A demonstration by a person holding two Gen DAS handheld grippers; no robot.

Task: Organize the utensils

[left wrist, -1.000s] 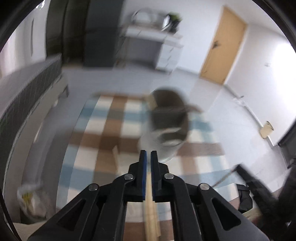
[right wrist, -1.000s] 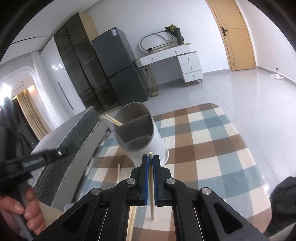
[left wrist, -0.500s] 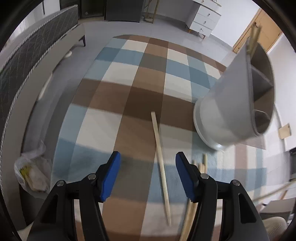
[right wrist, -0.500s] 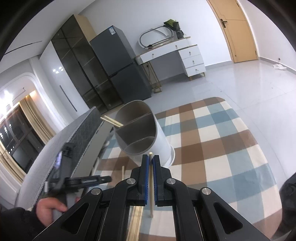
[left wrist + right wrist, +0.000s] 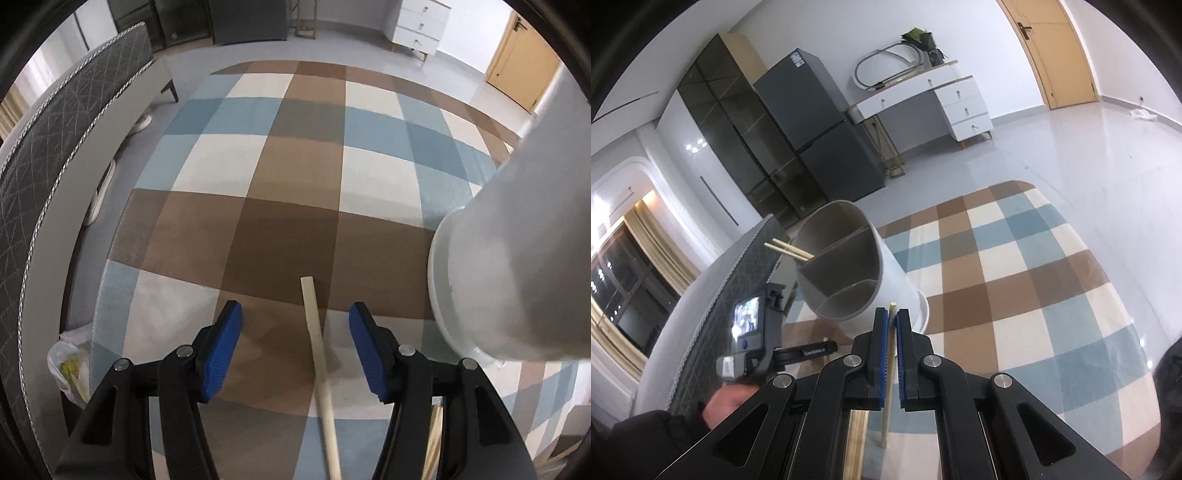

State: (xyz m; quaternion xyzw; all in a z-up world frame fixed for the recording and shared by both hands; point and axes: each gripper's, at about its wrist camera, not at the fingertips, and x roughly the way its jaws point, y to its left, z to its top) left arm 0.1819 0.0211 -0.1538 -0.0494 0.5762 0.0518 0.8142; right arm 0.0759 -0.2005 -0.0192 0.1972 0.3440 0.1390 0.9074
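A pale wooden chopstick [image 5: 314,332] lies on the checked rug [image 5: 295,166] between the blue pads of my left gripper [image 5: 294,319]. Its jaws stand well apart and are closing, and the pads do not touch the stick. The white utensil holder [image 5: 517,258] stands close on the right. In the right wrist view my right gripper [image 5: 892,317] is shut on another chopstick [image 5: 885,421], just in front of the holder [image 5: 894,273]. Two chopsticks [image 5: 790,249] stick out of the holder's left compartment.
A grey quilted sofa [image 5: 55,166] runs along the rug's left side, with a plastic bag [image 5: 70,365] beside it. More pale sticks [image 5: 432,443] show behind the left gripper's right finger. A hand [image 5: 727,402] holds the left tool. Fridge, cabinet and dresser line the far wall.
My left gripper went from shut to wide apart and dropped, tipping down over the chopstick on the rug. My right gripper stayed shut on its chopstick and shifted slightly.
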